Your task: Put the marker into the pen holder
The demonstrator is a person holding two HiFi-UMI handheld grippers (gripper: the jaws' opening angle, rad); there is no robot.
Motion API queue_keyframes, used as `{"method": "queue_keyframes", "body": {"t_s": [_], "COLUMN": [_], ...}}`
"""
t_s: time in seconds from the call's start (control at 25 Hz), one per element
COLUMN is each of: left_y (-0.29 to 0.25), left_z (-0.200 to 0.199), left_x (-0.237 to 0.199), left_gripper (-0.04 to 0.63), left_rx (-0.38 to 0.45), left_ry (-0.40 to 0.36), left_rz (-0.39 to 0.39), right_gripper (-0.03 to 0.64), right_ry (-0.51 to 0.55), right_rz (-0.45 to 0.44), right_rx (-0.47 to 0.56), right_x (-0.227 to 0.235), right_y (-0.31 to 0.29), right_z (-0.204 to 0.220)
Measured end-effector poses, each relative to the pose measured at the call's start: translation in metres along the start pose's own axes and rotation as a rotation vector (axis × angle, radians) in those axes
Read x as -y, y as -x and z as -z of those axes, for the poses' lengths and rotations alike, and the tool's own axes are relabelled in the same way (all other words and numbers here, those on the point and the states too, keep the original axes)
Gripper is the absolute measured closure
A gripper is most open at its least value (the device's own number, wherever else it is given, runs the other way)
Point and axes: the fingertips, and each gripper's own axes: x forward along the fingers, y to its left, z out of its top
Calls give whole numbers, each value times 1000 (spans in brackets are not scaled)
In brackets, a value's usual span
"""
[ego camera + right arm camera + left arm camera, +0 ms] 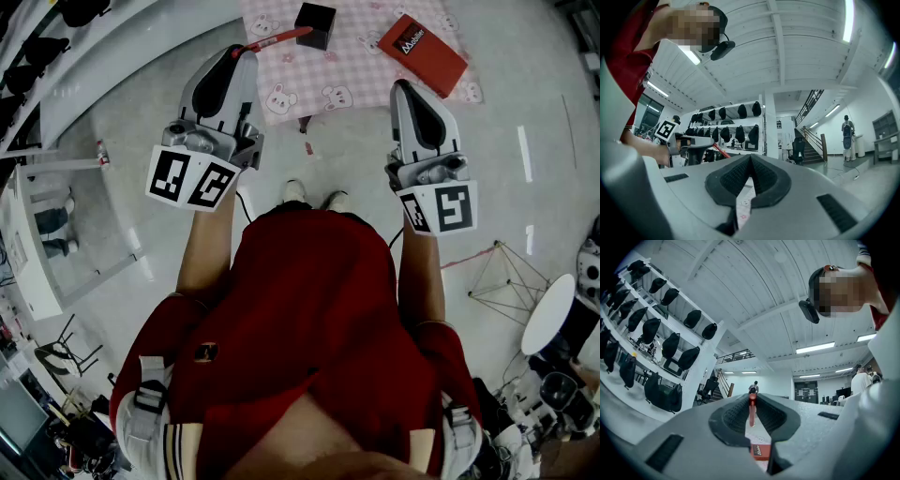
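Clamping a slim red marker [278, 38], the left gripper [242, 52] hovers just left of the black square pen holder [315, 25] on a pink checked cloth [349, 67]; the marker tip seems to touch the holder. Right of the holder, the right gripper [401, 86] has its jaws together, empty.

Marker [278, 38] half hidden, tabletop [361, 70] cropped
Left hand-held gripper [246, 52] hides the marker's rear end; the picture's top edge cuts the tabletop.
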Motion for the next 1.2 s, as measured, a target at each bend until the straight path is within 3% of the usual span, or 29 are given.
{"method": "queue_keyframes", "body": {"t_s": [0.72, 1.2], "left_y": [10, -40], "left_z": [15, 40], "left_x": [-68, -80], "left_gripper": [543, 543], "left_rx": [-19, -73], "left_ry": [53, 20], "left_rz": [74, 59], "right_gripper": [618, 618], "right_ry": [-67, -18], "right_rz": [86, 69], "right_rx": [-25, -41], "right_x": [-41, 14], "right_y": [-33, -63], "right_z": [20, 39]}}
